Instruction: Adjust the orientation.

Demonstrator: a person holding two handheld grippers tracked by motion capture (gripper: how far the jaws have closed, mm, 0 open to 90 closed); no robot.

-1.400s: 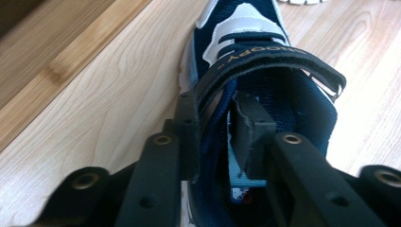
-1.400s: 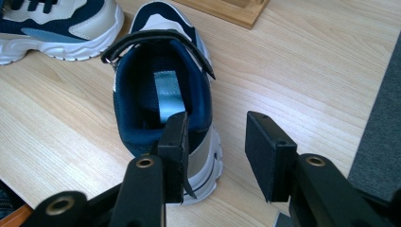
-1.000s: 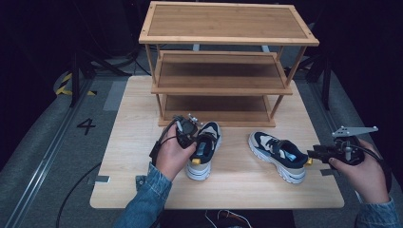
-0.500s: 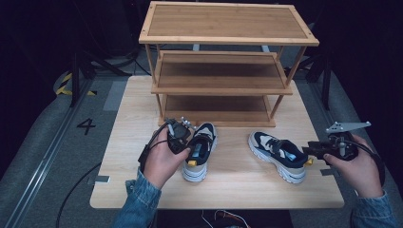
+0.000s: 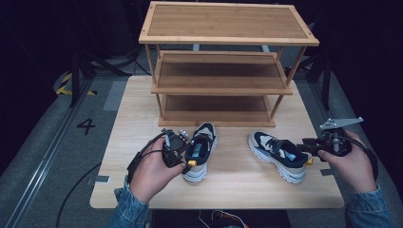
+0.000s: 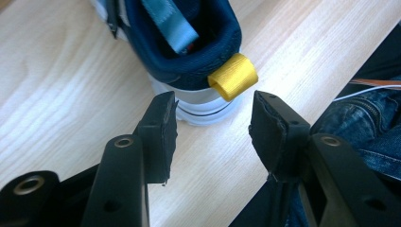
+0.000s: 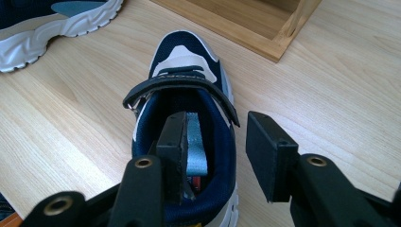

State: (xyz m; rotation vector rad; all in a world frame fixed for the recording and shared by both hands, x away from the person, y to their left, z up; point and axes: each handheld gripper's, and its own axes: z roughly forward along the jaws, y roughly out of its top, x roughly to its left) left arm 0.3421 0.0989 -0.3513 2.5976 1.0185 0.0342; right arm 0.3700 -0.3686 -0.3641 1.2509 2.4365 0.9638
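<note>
A light wooden surface (image 5: 142, 123) with visible grain sits over a grey floor (image 5: 57, 142). Toward its far edge stands a three-tier bamboo shoe rack (image 5: 223, 61), all three shelves bare. In front of the rack two navy, beige and white sneakers rest on their soles, well apart. The left sneaker (image 5: 202, 154) points toward the rack, its heel with a yellow pull loop (image 6: 233, 75) facing the near edge. The right sneaker (image 5: 278, 154) lies at an angle, toe toward the rack's right foot.
</note>
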